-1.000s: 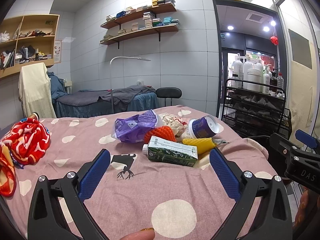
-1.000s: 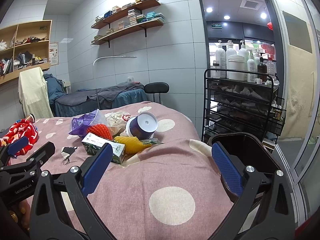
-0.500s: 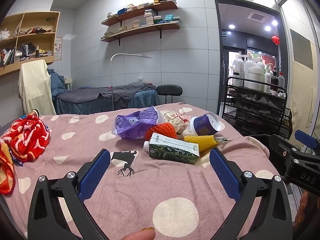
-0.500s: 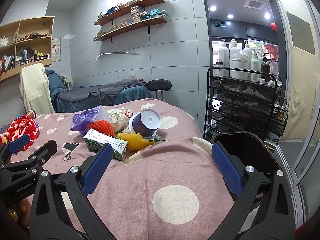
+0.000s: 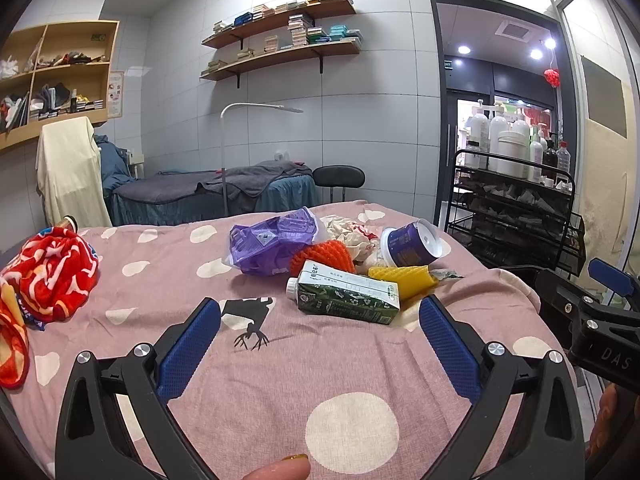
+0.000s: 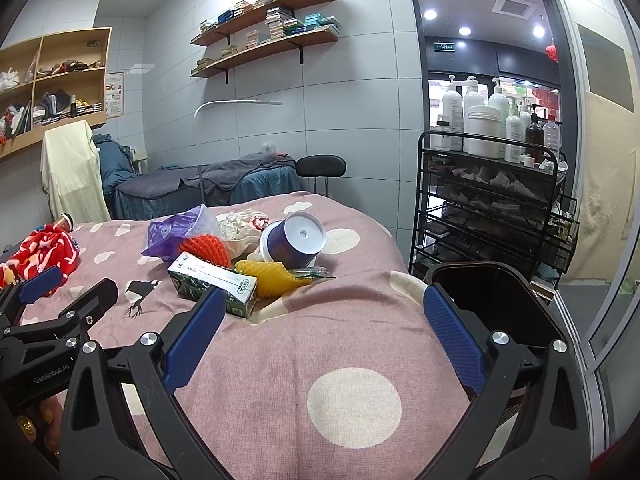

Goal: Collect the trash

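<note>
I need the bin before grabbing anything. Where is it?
The black bin stands at the bed's right edge in the right wrist view, just below the black cart, behind the right gripper's right finger.

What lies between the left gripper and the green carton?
Only bare bedspread with a black deer print lies between the left gripper and the carton, in the left wrist view.
</note>
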Demonstrator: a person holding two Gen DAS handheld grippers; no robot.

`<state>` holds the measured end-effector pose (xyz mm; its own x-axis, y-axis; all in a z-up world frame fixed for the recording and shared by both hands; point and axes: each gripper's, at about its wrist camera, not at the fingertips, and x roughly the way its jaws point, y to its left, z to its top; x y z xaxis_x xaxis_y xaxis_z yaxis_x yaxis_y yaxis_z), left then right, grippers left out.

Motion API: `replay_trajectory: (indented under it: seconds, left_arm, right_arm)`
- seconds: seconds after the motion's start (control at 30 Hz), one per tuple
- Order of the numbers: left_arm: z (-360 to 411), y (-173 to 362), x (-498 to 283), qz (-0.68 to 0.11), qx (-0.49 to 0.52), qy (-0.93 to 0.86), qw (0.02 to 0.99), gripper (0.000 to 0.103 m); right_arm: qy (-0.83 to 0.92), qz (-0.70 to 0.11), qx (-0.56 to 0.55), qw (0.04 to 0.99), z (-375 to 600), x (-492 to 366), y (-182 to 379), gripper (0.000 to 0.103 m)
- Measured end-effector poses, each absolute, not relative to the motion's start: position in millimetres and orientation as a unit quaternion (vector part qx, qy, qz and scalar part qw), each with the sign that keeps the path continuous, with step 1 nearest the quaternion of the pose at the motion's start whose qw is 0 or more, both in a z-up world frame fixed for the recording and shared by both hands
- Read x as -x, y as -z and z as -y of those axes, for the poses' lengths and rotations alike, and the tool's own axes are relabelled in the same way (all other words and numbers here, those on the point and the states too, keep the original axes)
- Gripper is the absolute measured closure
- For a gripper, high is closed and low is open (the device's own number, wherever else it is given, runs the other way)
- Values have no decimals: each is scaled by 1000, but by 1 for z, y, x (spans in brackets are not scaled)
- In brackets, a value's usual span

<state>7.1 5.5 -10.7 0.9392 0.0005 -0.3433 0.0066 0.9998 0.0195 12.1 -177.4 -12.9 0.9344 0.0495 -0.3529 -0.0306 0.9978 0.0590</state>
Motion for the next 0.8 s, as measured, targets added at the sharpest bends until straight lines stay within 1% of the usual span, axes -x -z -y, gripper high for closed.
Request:
replay_trajectory:
  seconds: [0.2,0.33,0.53,0.67,0.8]
  left_arm:
    - [-6,13,-9,-181,-11,4,983,5]
    - [-10,21,-20,-222,0,23,975,5]
    - [-19,30,-36,-263,2,53,963,5]
    - [-28,35,-53,-290,1,78,954,5]
    - [-37,37,-67,-303,8,88,949,5]
  right_arm:
    - [-23,-186,-26,982,177,-16,15,5]
    - [-32,-203,-24,978,175,-23,17,5]
    - [-73,-247,-6,966,169,-49,23,5]
    - [-107,-294,-25,949,173,-75,28,5]
    - [-119,-312,-26,942,174,-95,30,5]
